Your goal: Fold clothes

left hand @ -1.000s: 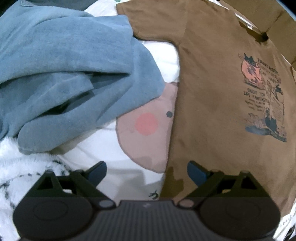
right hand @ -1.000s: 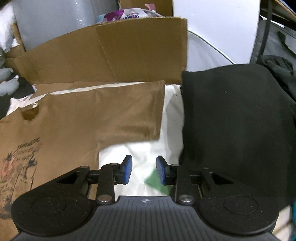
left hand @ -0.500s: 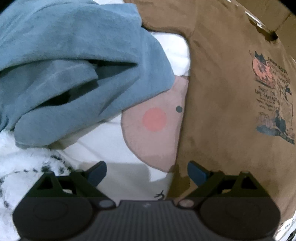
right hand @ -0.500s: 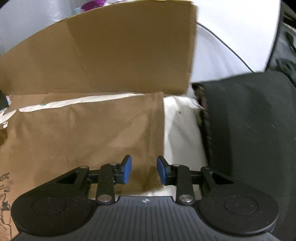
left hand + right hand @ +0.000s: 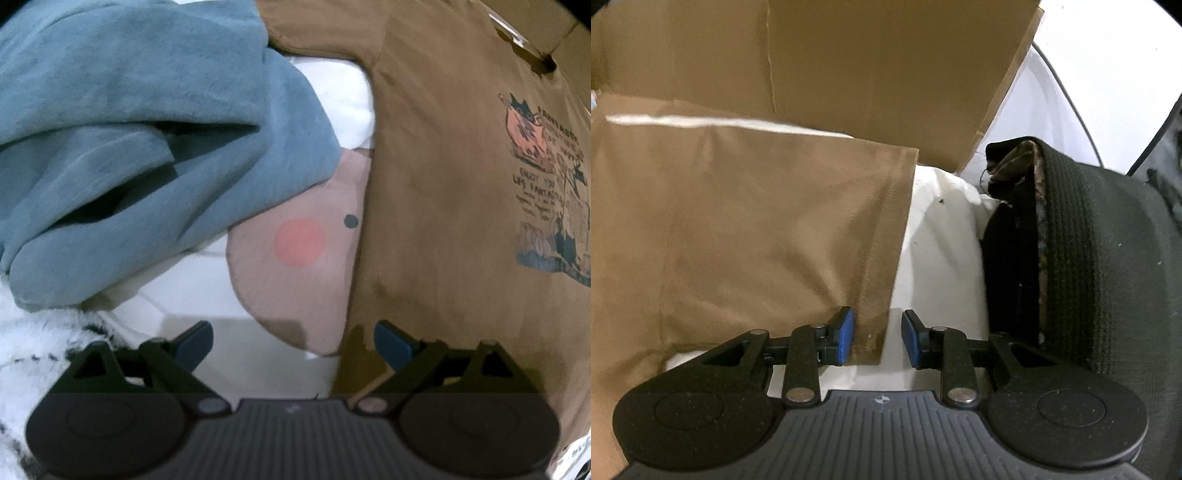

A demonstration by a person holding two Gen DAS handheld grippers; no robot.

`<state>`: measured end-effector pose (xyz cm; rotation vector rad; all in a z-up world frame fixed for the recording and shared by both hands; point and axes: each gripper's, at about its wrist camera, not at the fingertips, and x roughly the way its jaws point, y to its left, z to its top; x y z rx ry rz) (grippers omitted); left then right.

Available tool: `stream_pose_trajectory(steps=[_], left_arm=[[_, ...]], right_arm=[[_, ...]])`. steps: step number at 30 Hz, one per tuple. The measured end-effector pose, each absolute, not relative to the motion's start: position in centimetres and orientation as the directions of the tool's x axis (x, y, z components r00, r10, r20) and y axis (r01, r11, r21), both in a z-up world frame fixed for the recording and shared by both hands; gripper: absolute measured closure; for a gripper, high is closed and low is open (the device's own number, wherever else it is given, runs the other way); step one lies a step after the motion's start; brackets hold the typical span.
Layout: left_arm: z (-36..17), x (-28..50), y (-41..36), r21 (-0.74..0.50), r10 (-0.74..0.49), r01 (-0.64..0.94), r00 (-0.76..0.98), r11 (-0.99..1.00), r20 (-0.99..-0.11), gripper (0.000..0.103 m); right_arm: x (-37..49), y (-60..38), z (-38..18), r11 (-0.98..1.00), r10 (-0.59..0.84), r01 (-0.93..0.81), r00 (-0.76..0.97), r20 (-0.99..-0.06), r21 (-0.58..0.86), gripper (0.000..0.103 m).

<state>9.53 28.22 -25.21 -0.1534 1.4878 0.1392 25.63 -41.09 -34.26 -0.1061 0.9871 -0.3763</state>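
A brown T-shirt [image 5: 436, 184] with a printed picture [image 5: 546, 184] lies flat on white bedding. My left gripper [image 5: 293, 341] points straight down over the shirt's side edge, its jaws wide apart and empty. In the right wrist view the shirt's sleeve [image 5: 757, 240] lies spread, and its hem corner [image 5: 873, 332] sits between the jaws of my right gripper [image 5: 877, 339]. Those jaws are closing. The left pad touches the cloth while the right pad stands clear of it.
A crumpled blue garment [image 5: 129, 129] lies left of the shirt, over a pink patch [image 5: 295, 258] printed on the bedding. A fuzzy white blanket [image 5: 33, 332] is at lower left. A black folded garment [image 5: 1089, 258] lies right of the sleeve. Cardboard [image 5: 849, 66] stands behind.
My right gripper has come down and forward onto the sleeve, whose hem corner now lies between its jaws. The left gripper has hardly moved and stays open.
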Motion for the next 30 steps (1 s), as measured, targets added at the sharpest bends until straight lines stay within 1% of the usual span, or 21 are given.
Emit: stream_pose_trajectory(steps=[1, 2, 3, 4, 6, 8, 11, 13, 16, 18, 23, 26, 30], left_arm=[[-25.1, 9.6, 28.2, -0.02, -0.005, -0.186, 0.083, 0.982, -0.997, 0.008], [-25.1, 9.8, 28.1, -0.025, -0.008, -0.182, 0.089, 0.983, -0.996, 0.008], [-24.9, 9.9, 28.1, -0.029, -0.012, -0.179, 0.096, 0.984, -0.995, 0.008], [-24.7, 10.1, 28.0, -0.031, -0.013, -0.172, 0.105, 0.985, -0.994, 0.008], [-24.4, 10.4, 27.8, -0.032, -0.011, -0.159, 0.127, 0.987, -0.992, 0.008], [-24.1, 10.7, 27.8, -0.033, -0.011, -0.154, 0.145, 0.988, -0.989, 0.008], [-23.8, 11.3, 27.7, -0.042, -0.014, -0.161, 0.168, 0.986, -0.986, 0.008], [-23.5, 11.9, 27.6, -0.049, -0.02, -0.156, 0.179, 0.986, -0.984, 0.008], [-22.9, 12.8, 27.3, -0.046, -0.021, -0.127, 0.193, 0.991, -0.981, 0.008], [-22.3, 13.3, 27.1, -0.043, -0.019, -0.113, 0.206, 0.993, -0.978, 0.008], [-21.3, 14.4, 26.7, -0.061, -0.037, -0.099, 0.23, 0.993, -0.973, 0.008], [-21.3, 15.6, 26.3, -0.075, -0.056, -0.062, 0.26, 0.995, -0.964, 0.008], [-21.1, 16.9, 26.2, -0.116, -0.106, -0.017, 0.291, 0.993, -0.951, 0.008]], right_arm=[[25.7, -41.0, -34.2, 0.925, -0.371, 0.265, 0.482, -0.794, -0.271, 0.072], [25.9, -40.9, -34.0, 0.916, -0.392, 0.274, 0.47, -0.791, -0.291, 0.077], [25.9, -41.0, -33.8, 0.905, -0.416, 0.292, 0.458, -0.786, -0.309, 0.088], [25.8, -41.0, -33.4, 0.902, -0.42, 0.307, 0.464, -0.78, -0.303, 0.089], [25.3, -41.0, -32.2, 0.921, -0.372, 0.311, 0.526, -0.765, -0.234, 0.089], [25.2, -40.4, -31.3, 0.948, -0.302, 0.268, 0.594, -0.745, -0.171, 0.089], [26.1, -39.3, -31.3, 0.97, -0.231, 0.203, 0.623, -0.748, -0.131, 0.089], [26.8, -39.0, -32.0, 0.977, -0.193, 0.19, 0.614, -0.765, -0.094, 0.089], [27.6, -38.9, -33.4, 0.977, -0.198, 0.185, 0.58, -0.79, -0.109, 0.089], [27.6, -39.3, -34.4, 0.968, -0.235, 0.2, 0.53, -0.815, -0.15, 0.089], [26.7, -40.0, -34.5, 0.948, -0.316, 0.196, 0.466, -0.826, -0.252, 0.089], [26.4, -40.2, -33.0, 0.945, -0.321, 0.206, 0.447, -0.835, -0.253, 0.089], [25.1, -39.4, -28.8, 0.952, -0.3, 0.207, 0.474, -0.828, -0.226, 0.089]])
